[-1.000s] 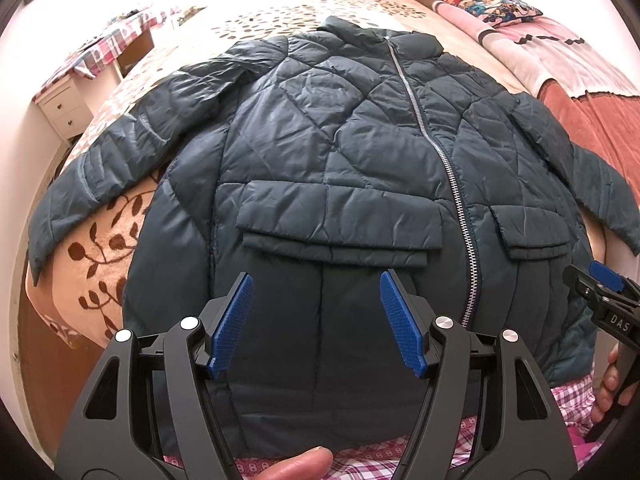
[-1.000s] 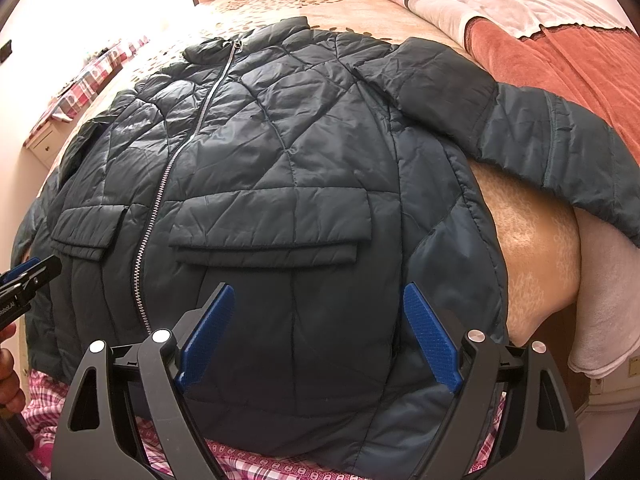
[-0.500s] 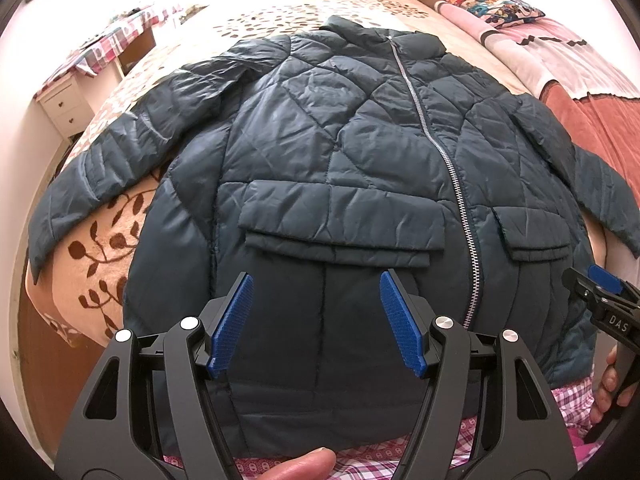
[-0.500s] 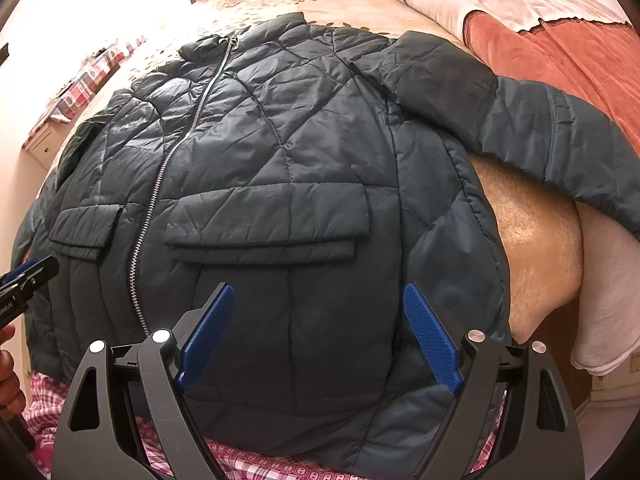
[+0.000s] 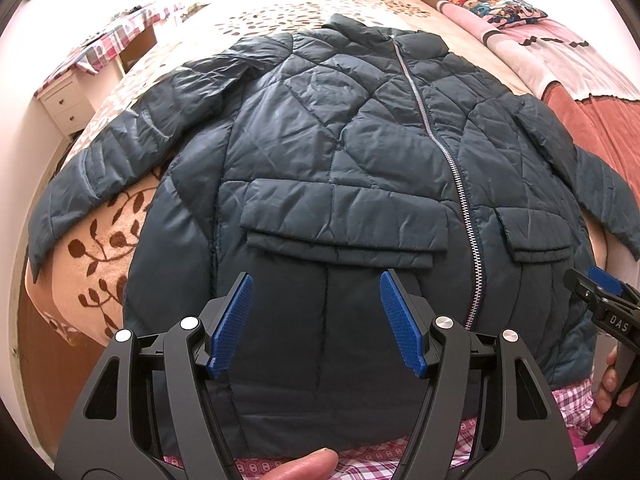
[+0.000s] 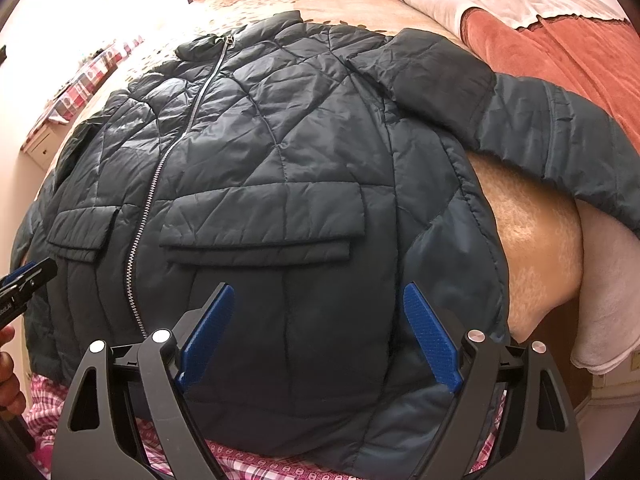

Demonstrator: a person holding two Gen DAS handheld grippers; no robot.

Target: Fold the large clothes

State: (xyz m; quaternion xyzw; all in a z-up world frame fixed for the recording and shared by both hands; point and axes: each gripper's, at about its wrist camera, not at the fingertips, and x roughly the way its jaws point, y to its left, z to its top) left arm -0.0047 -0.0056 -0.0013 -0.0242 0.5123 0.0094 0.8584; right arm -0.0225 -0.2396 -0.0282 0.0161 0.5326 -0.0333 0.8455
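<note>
A dark teal quilted jacket [image 5: 340, 152] lies flat, front up, on a bed [image 5: 304, 4], zipped along a silver zipper [image 5: 452, 168] that runs from collar to hem. Its 2 sleeves spread outward: one [image 5: 120, 148] drapes over a beige blanket with brown leaf prints [image 5: 100, 256], the other [image 6: 552, 128] reaches toward a rust-coloured blanket [image 6: 560, 52]. 2 flap pockets [image 5: 344, 220] sit on either side of the zipper.

The left tongs [image 5: 316, 320] hover above the lower part of the jacket below the larger pocket flap, blue pads wide apart, nothing between them. The right tongs [image 6: 318, 336] hang over the lower part on the other side of the zipper, also spread wide and holding nothing. A pink checked cloth [image 6: 256, 464] shows beneath the hem. A small white drawer unit [image 5: 64, 100] stands beside the bed.
</note>
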